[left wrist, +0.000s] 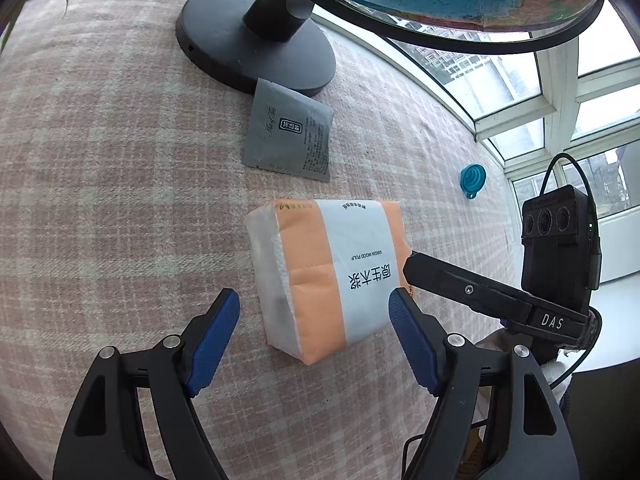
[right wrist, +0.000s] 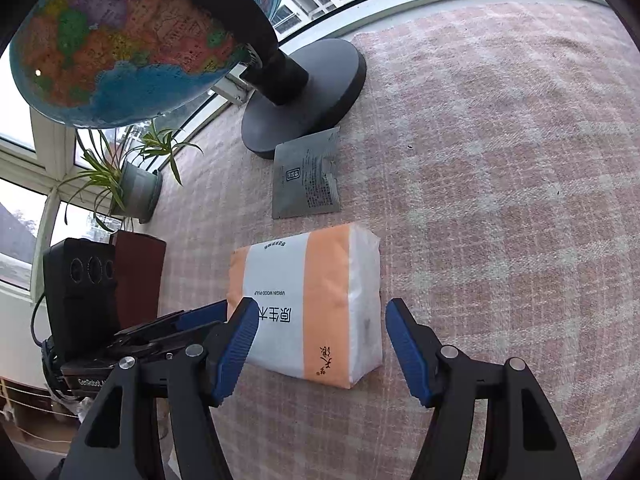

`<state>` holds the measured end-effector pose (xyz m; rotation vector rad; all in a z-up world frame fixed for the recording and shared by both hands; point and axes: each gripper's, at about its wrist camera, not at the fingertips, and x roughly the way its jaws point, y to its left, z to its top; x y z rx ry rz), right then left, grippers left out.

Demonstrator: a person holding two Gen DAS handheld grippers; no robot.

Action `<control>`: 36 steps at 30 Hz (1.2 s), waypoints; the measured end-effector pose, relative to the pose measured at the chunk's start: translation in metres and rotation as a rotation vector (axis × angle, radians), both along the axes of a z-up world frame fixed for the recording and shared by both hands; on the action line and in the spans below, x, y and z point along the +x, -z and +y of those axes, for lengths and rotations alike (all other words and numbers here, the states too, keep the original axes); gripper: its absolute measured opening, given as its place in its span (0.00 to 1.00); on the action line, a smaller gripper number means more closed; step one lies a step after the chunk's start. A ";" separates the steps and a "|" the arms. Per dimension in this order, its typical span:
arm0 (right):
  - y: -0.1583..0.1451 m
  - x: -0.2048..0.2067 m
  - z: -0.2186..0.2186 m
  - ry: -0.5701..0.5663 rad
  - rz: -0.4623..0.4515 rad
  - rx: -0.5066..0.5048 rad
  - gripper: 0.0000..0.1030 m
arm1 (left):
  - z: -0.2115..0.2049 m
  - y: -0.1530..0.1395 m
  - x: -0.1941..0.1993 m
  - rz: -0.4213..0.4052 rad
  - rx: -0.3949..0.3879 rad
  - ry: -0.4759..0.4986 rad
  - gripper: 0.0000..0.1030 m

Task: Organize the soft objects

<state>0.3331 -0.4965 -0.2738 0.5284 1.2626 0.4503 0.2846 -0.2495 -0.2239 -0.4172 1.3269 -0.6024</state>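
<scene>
Orange-and-white tissue pack (left wrist: 326,276) lies flat on the pink plaid cloth (left wrist: 120,160) covering the table, printed face up, near the front of the table. Left gripper (left wrist: 314,308) hovers over the near end of the pack, blue pads spread wide on either side of it, not pressing, nothing gripped. Right gripper (right wrist: 322,320) also released, jaws apart straddling the same pack; its left pad overlaps the pack's printed face in view, the right pad stands clear of the clear-wrapped side, and I see no squeeze on the wrap. In the left wrist view the other gripper's black finger comes in from the right with its tip at the pack's right edge; contact cannot be told. In the right wrist view the left gripper's blue-tipped fingers sit at the pack's left edge. Just beyond the pack, apart from it, a grey sachet (left wrist: 290,132) lies flat, its far corner touching or tucked against the dark round base (left wrist: 256,40) of a globe (right wrist: 120,40). A small blue collapsible funnel (left wrist: 473,178) sits well apart to the right by the window frame. A potted plant (right wrist: 136,184) in a grey pot stands at the cloth's left edge beside the window, with a dark red box (right wrist: 140,276) near it.
</scene>
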 end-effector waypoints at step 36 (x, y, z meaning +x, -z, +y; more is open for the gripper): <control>-0.089 -0.065 0.064 -0.050 -0.149 -0.067 0.42 | 0.044 -0.090 -0.073 -0.185 0.047 -0.003 0.46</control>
